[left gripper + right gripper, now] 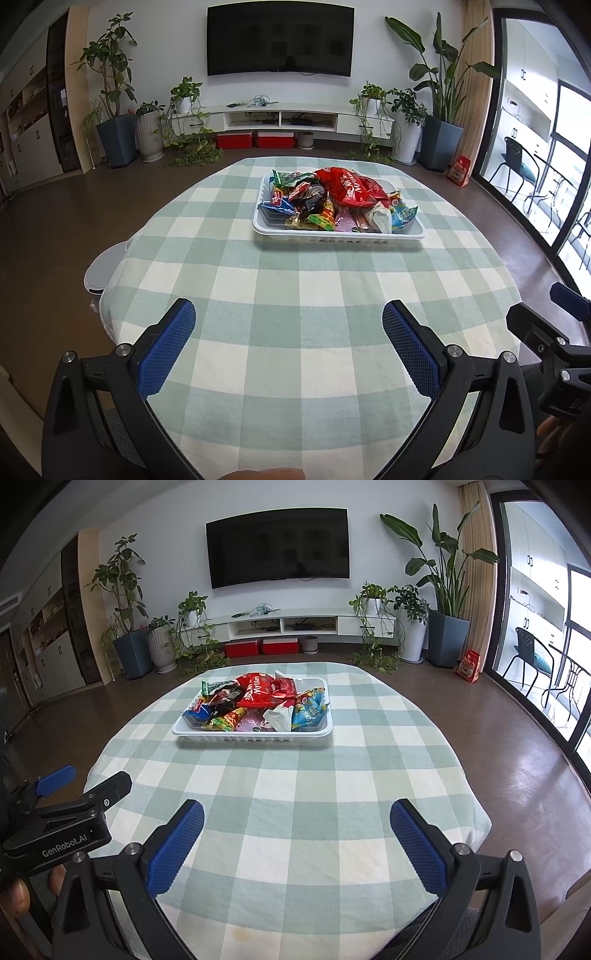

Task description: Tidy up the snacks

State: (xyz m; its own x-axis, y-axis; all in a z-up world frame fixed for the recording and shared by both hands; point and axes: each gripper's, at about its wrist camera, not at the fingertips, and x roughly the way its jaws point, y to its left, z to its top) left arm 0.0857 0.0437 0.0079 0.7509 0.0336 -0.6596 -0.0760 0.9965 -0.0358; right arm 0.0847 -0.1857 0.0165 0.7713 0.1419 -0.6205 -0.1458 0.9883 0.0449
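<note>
A white tray (338, 236) is sitting on the far half of a table covered with a green and white checked cloth (295, 295). The tray is holding a heap of snack packets. A big red bag (351, 186) is lying on top, towards the back of the heap. A blue packet (277, 204) is lying at the left front corner, a light blue packet (403, 216) at the right front corner, and a white packet (382, 219) is resting just beside it. Between them a yellow-green packet (320, 218) and a dark packet (312, 197) are overlapping each other. The printed names are too small to read surely, so I am not giving them.

The left gripper (289, 345) is hanging over the near part of the cloth, well apart from the tray. Its blue pads (167, 350) are standing wide apart and nothing is between them. The right gripper (296, 843) is hovering in the same way over the near edge of the table, its fingers spread wide and gripping nothing. In the right wrist view the tray (255, 734) is appearing a little to the left of centre, with the red bag (258, 694) again on the top.

Behind the table a dark television (279, 38) is hanging on the white wall, above a low white cabinet (280, 118), and potted plants (439, 96) are standing at both sides.
</note>
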